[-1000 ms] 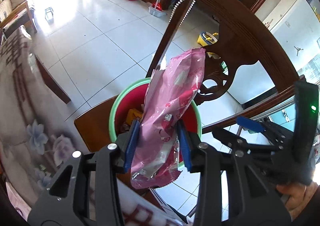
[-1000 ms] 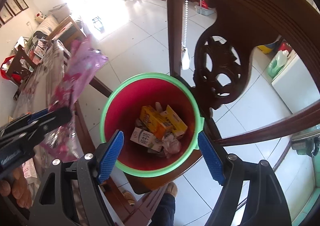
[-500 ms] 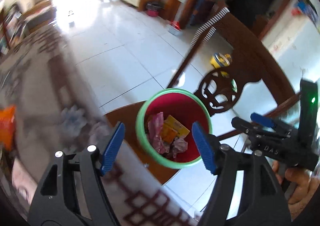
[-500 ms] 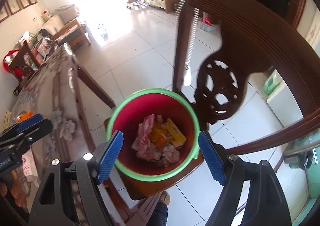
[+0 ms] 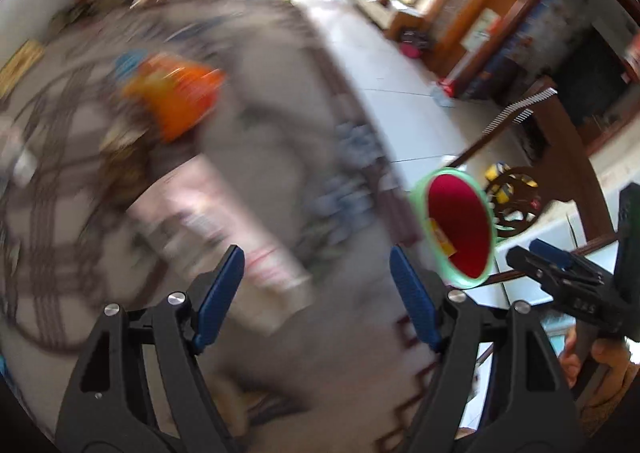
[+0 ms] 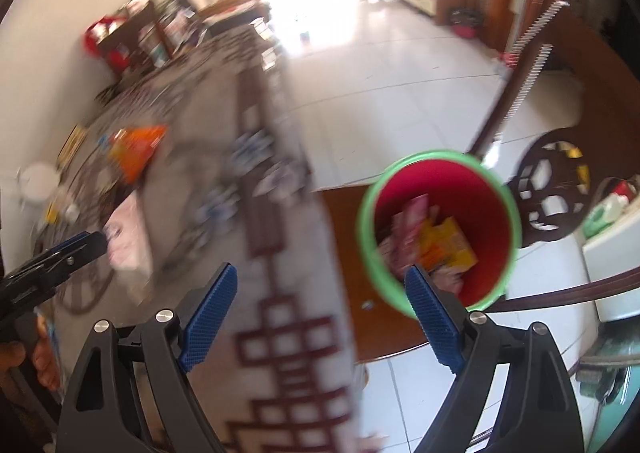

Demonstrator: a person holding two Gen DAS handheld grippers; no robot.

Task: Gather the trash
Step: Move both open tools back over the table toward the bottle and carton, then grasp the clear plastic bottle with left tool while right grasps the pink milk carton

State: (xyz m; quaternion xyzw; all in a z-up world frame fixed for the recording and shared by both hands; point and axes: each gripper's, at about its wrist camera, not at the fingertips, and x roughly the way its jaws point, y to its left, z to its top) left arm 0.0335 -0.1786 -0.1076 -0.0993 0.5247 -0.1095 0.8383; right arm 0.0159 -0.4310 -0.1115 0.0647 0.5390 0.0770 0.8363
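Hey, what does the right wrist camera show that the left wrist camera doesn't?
Only the right wrist view looks down into the bin, showing the pink wrapper and yellow boxes inside, plus the chair seat beneath it. Only the left wrist view shows a long pale packet right ahead on the table. Both show the orange bag on the patterned tablecloth, the bin, the carved chair back and open, empty hand-held grippers.
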